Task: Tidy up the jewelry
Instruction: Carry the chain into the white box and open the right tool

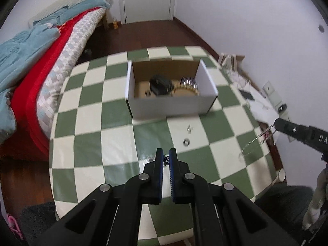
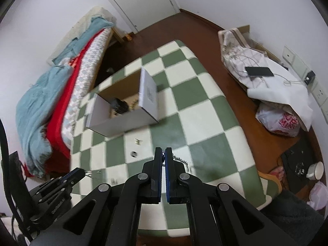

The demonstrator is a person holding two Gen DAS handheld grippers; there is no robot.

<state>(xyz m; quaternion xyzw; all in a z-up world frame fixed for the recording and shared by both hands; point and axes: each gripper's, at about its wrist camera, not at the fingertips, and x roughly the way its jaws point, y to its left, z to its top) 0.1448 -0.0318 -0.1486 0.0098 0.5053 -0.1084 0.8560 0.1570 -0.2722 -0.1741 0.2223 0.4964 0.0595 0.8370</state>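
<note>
**Both grippers pinching chains, box waiting beyond**

Nearest the lens, the left gripper (image 1: 166, 155) is sitting with its jaws nearly closed on a small dark beaded chain (image 1: 165, 160), low over the checked tablecloth (image 1: 114, 139). The right gripper (image 2: 163, 155) is likewise pinching a silver chain (image 2: 181, 160); in the left wrist view that chain is dangling in a loose, blurred strand off the fingertips, its lower end nearing the cloth. Whether each piece is gripped firmly or only caught at a link is hard to judge, the views being smeared.

The step in hand appears to be carrying picked-up pieces toward the container. The next move is calling for a lift clear of the cloth, a carry forward over the near wall, and a release inside without the trailing end snagging the rim.

Just past the grippers, a small ring (image 1: 186, 142) and an earring-like piece (image 1: 189, 128) are lying loose on the cloth, awaiting collection. Farther on, the open white cardboard box (image 1: 172, 107) is holding a black item (image 1: 161, 84) and a gold bangle-like piece (image 1: 185, 90).
</note>
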